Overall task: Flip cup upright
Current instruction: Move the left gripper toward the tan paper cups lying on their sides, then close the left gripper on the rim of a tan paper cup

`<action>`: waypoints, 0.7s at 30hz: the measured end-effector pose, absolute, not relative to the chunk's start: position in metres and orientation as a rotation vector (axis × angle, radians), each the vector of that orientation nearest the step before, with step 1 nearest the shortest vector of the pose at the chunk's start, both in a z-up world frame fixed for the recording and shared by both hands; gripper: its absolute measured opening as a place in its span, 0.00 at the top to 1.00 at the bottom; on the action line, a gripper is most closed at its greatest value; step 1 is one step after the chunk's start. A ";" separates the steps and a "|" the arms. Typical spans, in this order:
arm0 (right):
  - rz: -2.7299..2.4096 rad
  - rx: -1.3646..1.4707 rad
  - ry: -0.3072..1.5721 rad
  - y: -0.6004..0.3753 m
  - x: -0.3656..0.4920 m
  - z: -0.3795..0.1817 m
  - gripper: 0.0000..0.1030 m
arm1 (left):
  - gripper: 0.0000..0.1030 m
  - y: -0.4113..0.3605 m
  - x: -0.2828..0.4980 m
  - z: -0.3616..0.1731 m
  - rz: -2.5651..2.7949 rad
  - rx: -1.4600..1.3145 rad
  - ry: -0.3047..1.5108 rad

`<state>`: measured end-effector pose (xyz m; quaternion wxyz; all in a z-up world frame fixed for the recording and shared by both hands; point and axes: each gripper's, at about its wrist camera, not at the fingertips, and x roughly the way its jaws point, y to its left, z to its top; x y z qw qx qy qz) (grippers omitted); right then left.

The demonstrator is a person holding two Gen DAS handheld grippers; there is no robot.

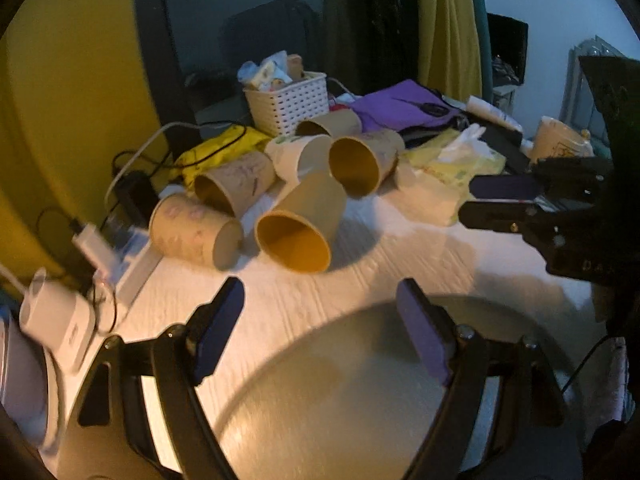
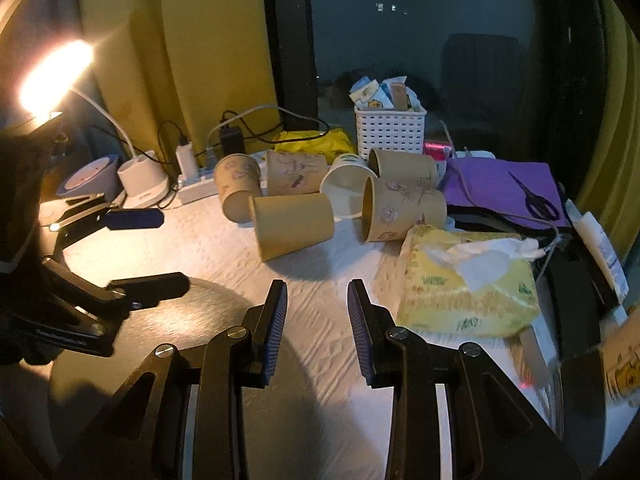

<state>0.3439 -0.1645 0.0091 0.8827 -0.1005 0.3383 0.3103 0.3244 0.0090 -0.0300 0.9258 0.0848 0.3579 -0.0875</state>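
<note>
Several paper cups lie on their sides in a heap on the white table. The nearest is a plain tan cup (image 1: 300, 226) with its mouth toward me; it also shows in the right wrist view (image 2: 291, 224). Patterned cups (image 1: 192, 227) (image 2: 400, 208) and a white cup (image 1: 298, 154) lie around it. My left gripper (image 1: 320, 308) is open and empty, a short way in front of the tan cup. My right gripper (image 2: 317, 292) is open and empty, also short of the cups; it shows at the right of the left wrist view (image 1: 480, 200).
A white basket (image 2: 390, 132) stands behind the cups. A yellow tissue pack (image 2: 468, 284) lies to the right, with purple cloth (image 2: 500, 188) and scissors (image 2: 536, 200) beyond. A power strip (image 2: 196, 188), chargers, cables and a lit lamp (image 2: 52, 76) are at the left.
</note>
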 end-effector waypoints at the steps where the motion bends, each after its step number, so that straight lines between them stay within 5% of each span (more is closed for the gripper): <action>1: 0.646 -0.210 0.706 -0.164 0.349 0.008 0.68 | 0.22 0.008 0.332 -0.030 -0.183 0.174 0.729; 21: 0.625 -0.204 0.739 -0.167 0.385 -0.011 0.68 | 0.22 -0.004 0.432 -0.073 -0.247 0.251 0.841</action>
